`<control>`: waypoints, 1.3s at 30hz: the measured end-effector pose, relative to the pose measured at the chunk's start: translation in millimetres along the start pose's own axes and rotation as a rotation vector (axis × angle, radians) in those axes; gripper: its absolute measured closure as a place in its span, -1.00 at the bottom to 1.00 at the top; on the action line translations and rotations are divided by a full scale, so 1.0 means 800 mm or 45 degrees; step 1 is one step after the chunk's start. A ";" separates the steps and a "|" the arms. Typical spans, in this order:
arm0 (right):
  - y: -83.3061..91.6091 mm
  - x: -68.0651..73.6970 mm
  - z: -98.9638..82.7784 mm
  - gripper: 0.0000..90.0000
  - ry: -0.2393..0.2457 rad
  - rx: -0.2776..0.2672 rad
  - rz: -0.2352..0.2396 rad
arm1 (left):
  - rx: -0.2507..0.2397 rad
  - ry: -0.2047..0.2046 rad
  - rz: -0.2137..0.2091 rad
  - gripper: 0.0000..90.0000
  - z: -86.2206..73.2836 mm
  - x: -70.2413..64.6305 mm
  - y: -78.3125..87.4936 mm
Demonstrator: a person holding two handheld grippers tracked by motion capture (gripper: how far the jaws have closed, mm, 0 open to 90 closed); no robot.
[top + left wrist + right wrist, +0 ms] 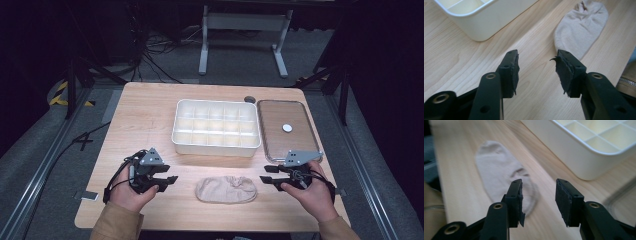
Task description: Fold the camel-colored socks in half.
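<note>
While the beige sock (pixel 226 189) lies flat on the table (pixel 145 115) near the front edge, just in front of the white compartment box (pixel 216 127), both tools flank it with nothing held. The left gripper (pixel 167 181) and the right gripper (pixel 267 180) each stand about half open, jaws aimed at opposite ends. A clean pickup probably calls for lowering each onto its own end, pinching fabric only, not wood. The lid (pixel 286 129) sits beside the box.
</note>
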State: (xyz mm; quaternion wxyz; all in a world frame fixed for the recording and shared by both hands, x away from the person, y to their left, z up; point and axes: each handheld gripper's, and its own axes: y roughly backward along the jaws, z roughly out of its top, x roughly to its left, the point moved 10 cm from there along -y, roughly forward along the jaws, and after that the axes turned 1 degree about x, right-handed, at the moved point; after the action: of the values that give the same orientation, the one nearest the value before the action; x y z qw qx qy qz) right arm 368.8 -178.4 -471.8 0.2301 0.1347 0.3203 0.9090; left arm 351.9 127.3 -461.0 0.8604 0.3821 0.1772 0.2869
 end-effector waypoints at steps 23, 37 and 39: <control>-0.077 0.051 -0.003 0.95 0.077 0.074 0.135 | 0.017 -0.009 -0.074 0.02 0.002 -0.022 -0.035; -0.097 0.055 -0.017 0.98 0.095 0.123 0.127 | 0.044 -0.011 -0.105 0.03 -0.004 -0.033 -0.069; -0.099 0.057 -0.018 0.99 0.105 0.129 0.130 | 0.053 -0.014 -0.103 0.04 -0.005 -0.034 -0.072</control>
State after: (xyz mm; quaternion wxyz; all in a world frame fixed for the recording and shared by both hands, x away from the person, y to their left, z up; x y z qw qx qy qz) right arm 350.6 -108.5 -529.3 0.1631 0.1249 0.3678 0.9069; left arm 349.6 81.3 -505.0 0.8641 0.3942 0.1937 0.2459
